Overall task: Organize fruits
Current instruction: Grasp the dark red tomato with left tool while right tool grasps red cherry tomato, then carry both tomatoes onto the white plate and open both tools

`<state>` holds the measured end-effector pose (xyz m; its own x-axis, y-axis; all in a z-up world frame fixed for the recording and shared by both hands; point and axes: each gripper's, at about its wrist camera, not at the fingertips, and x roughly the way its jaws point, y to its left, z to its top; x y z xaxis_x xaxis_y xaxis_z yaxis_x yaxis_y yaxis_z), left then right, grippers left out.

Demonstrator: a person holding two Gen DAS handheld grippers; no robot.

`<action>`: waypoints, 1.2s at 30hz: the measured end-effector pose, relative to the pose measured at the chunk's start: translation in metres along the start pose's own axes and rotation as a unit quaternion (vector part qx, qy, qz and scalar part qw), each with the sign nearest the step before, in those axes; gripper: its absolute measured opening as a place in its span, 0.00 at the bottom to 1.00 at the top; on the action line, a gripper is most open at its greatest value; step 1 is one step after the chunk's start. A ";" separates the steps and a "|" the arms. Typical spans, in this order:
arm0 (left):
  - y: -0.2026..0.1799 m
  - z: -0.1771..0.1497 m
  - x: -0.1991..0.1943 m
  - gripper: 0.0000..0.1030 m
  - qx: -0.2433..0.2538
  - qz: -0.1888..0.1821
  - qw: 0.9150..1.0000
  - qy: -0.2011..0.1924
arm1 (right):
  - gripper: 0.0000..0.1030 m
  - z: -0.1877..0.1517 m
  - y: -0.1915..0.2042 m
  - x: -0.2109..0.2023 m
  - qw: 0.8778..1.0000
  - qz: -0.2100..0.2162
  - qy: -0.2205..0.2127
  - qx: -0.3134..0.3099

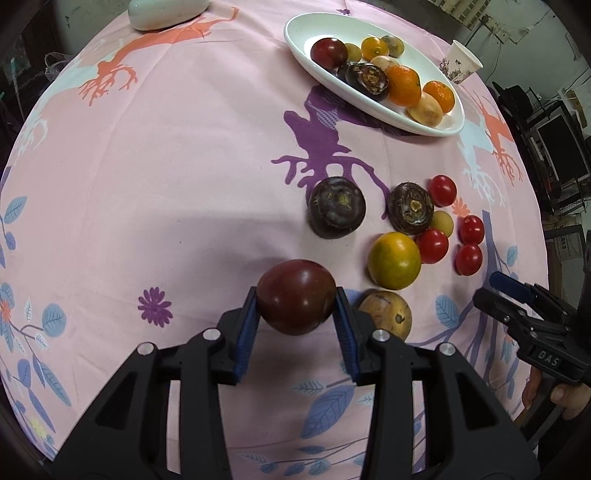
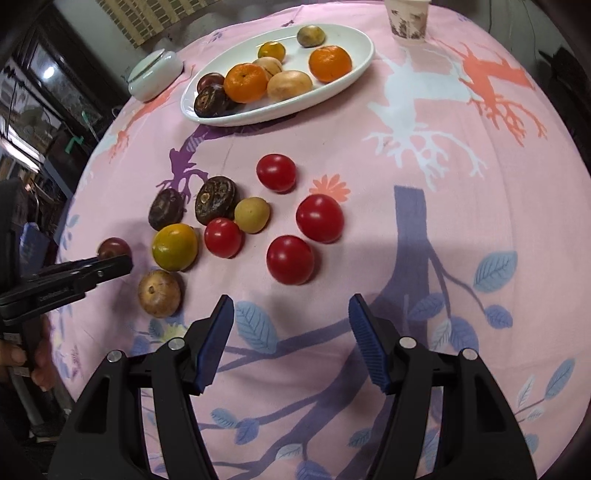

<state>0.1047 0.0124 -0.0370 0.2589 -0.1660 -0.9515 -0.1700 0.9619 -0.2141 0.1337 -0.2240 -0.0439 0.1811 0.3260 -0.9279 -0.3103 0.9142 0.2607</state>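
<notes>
**Dark plum clamped in the left gripper, right gripper empty above the cloth**

While the left gripper (image 1: 296,313) clamps a round, glossy dark red-purple plum (image 1: 296,295) between its two blue ribbed pads, the fruit sits at the near edge of the loose cluster on the pink printed tablecloth (image 1: 166,184); whether it is touching the cloth or just clear of it cannot be told. Just beside the plum, to its right in the left wrist view, lies a brown speckled round fruit (image 1: 386,314), and beyond that a yellow-green citrus fruit (image 1: 394,260).

Farther back on the cloth lie two dark purple-brown flattened water chestnuts (image 1: 337,206), a small pale yellow-green round fruit (image 1: 441,223) and four glossy red cherry tomatoes (image 1: 442,190), all near one another.

The right gripper (image 2: 291,325) stands released, its blue pads apart with nothing between them, only the cloth below. It points down at the near side of the cluster, with a red cherry tomato (image 2: 290,259) the closest fruit ahead of it. A hand (image 1: 565,398) grips its handle at the right edge of the left wrist view.

At the far side of the table rests a white oval ceramic plate (image 2: 354,59) holding orange mandarins (image 2: 330,62), tan oval fruits, another dark plum, a water chestnut and small yellowish fruits. A printed paper cup (image 2: 408,18) stands beyond the plate, and a white rounded ceramic dish (image 2: 155,75) sits to its other side.
</notes>
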 end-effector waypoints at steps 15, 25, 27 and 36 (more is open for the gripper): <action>0.004 -0.003 0.005 0.39 -0.009 -0.007 1.000 0.009 | 0.28 0.022 0.005 0.020 1.000 -0.011 -0.005 -0.015; -0.002 0.006 -0.010 0.39 0.003 -0.007 1.000 -0.009 | 0.28 0.023 -0.005 -0.027 0.998 0.024 -0.049 0.007; -0.006 0.011 -0.015 0.39 0.007 -0.014 1.000 -0.014 | 0.28 0.031 -0.006 -0.038 0.997 0.029 -0.067 0.012; -0.031 0.064 -0.032 0.39 0.045 -0.015 0.997 -0.060 | 0.28 0.080 -0.002 -0.053 0.993 0.031 -0.113 0.000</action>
<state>0.1625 0.0015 0.0147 0.3746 -0.1742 -0.9107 -0.0746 0.9733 -0.2169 0.1991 -0.2244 0.0261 0.3658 0.4279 -0.8265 -0.3267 0.8906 0.3165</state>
